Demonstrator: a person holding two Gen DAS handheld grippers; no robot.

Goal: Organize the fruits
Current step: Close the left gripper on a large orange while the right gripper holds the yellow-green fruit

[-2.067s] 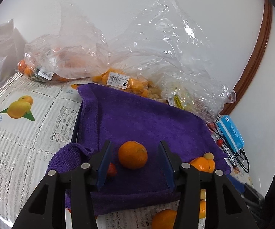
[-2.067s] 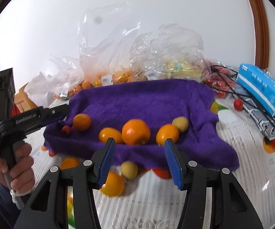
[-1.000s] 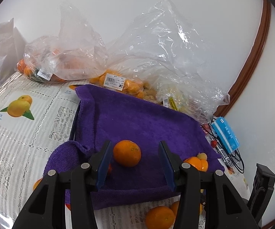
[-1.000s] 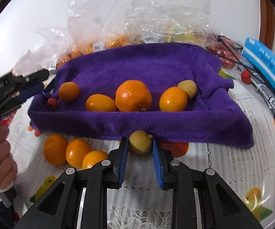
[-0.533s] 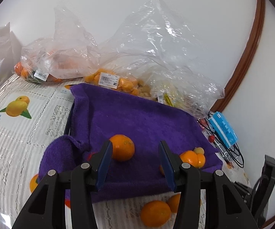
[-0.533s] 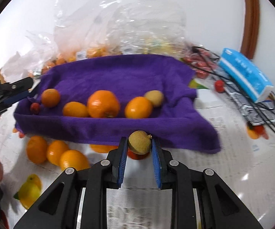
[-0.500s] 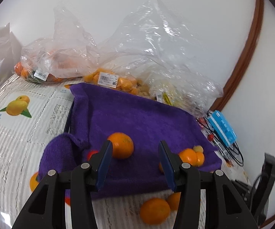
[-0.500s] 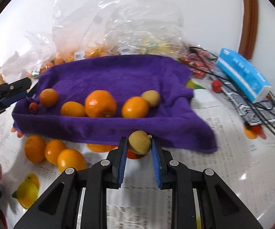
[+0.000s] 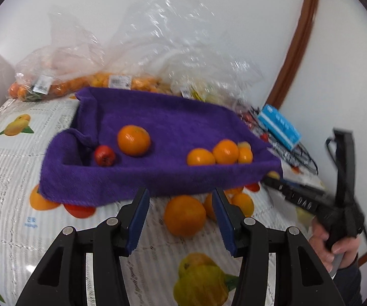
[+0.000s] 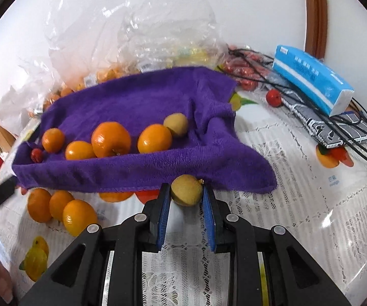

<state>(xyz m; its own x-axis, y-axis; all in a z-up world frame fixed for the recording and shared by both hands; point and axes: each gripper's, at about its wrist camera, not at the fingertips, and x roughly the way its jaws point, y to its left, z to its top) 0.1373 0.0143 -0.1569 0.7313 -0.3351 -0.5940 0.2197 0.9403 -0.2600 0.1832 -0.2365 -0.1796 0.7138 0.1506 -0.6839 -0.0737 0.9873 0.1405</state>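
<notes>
Oranges (image 10: 63,210) loose before purple towel (image 10: 137,170), bags (image 10: 158,38) behind

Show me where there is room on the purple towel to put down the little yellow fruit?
The back half of the purple towel is bare, between the row of oranges and the plastic bags. The front edge is crowded: fruit sits in a line from the small red fruit to the yellow fruit. The right gripper holds the little yellow fruit now.
</notes>
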